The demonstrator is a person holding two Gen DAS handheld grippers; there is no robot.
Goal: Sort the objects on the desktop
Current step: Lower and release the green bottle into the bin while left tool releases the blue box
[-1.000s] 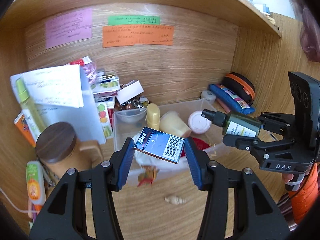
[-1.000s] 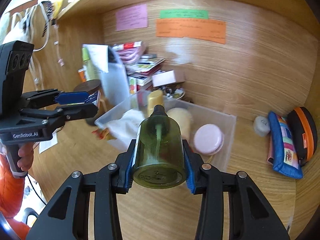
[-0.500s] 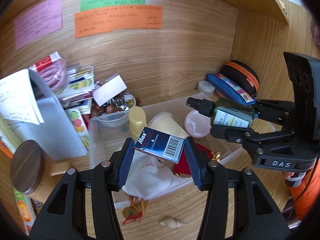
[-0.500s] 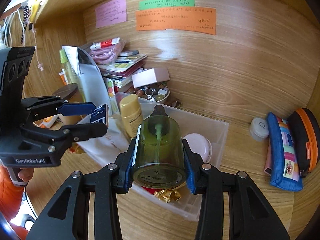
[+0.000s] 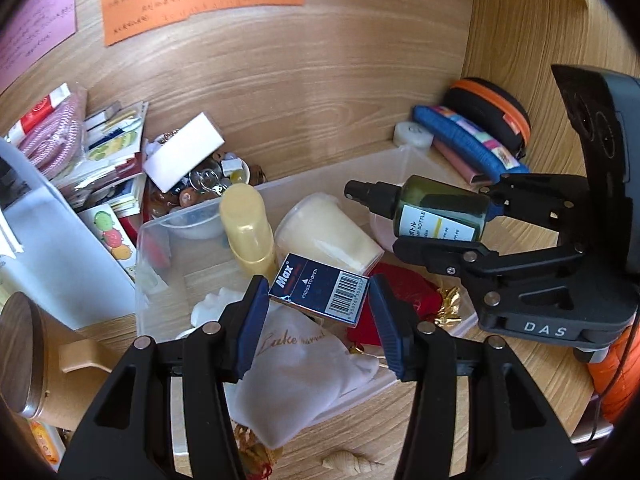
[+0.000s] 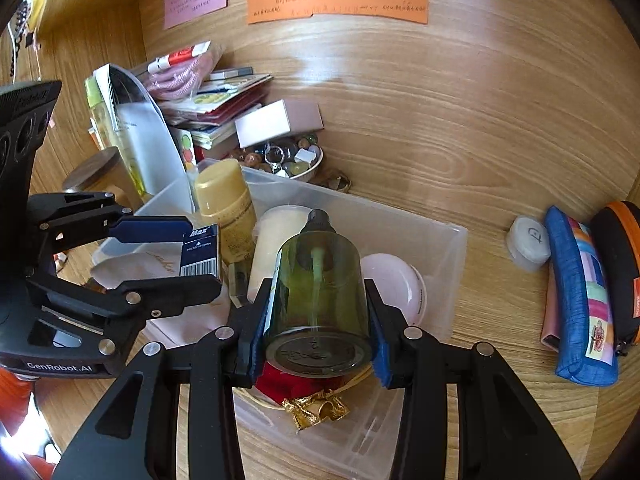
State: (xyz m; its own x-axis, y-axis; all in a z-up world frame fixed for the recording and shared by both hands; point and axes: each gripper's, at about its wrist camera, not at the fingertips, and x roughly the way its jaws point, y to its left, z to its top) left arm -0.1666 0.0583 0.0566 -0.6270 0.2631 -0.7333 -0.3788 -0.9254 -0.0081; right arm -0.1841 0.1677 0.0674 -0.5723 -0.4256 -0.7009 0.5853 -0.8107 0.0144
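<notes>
Left wrist view shows the left gripper (image 5: 318, 304) with its fingers (image 5: 252, 320) partly open and pressed on the two short ends of a small navy box (image 5: 320, 294), which hangs above the clear plastic bin (image 5: 424, 160) on the wooden surface (image 5: 520, 380). Right wrist view shows the right gripper (image 6: 318, 316) closed a little narrower on a dark green spray bottle (image 6: 318, 280), its blue pads against the bottle's round sides, above the same bin (image 6: 448, 264).

Risk, as I judge it: the bin is already crowded with a yellow tube (image 5: 248, 228), a cream cup (image 5: 324, 236), a pink round case (image 6: 396, 284), a white cloth pouch (image 5: 304, 364) and a red pouch (image 5: 404, 292). Released from above, the bottle would likely land on the pink case or the cup and roll, since it is round and lying over. The box is pinched only at its ends and sits tilted, so it could pivot out. The two grippers are close together over the bin and could knock each other.

The bottle's long axis runs along the fingers, nozzle pointing forward and down toward the back wall, base toward the camera. The box's long axis spans fingertip to fingertip, barcode end toward the right finger and tipped slightly lower.
</notes>
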